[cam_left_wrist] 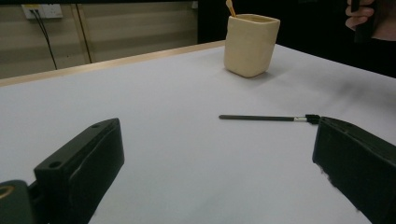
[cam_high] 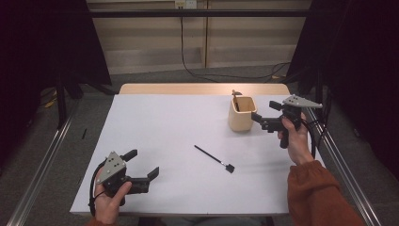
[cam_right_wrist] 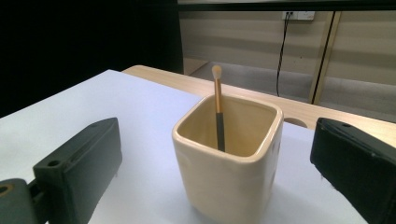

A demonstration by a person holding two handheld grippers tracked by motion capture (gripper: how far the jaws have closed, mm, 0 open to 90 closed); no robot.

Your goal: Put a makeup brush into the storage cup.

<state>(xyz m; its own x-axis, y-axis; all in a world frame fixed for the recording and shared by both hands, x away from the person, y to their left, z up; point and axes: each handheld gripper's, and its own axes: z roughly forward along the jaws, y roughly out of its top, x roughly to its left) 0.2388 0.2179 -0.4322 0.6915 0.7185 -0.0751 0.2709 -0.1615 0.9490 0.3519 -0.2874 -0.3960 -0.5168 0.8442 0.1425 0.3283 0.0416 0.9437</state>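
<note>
right gripper [cam_high: 258, 118]: jaws wide, just beside cream cup [cam_high: 242, 114], holding nothing | cup: far right of white table [cam_high: 155, 127], one brush [cam_right_wrist: 218, 109] standing inside | left gripper [cam_high: 142, 164]: wide, empty, near edge | black brush [cam_high: 214, 158]: flat mid-table

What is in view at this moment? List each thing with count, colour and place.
cup: one, cream, far right of the table, between the open right jaws.
brush in cup: one, black and orange handle, pale tip, standing inside the cup.
brush on table: one, black, lying flat mid-table.
table: one, white top, wooden far edge.
left gripper: one, black, near left, open.
right gripper: one, black, by the cup, open.
</note>
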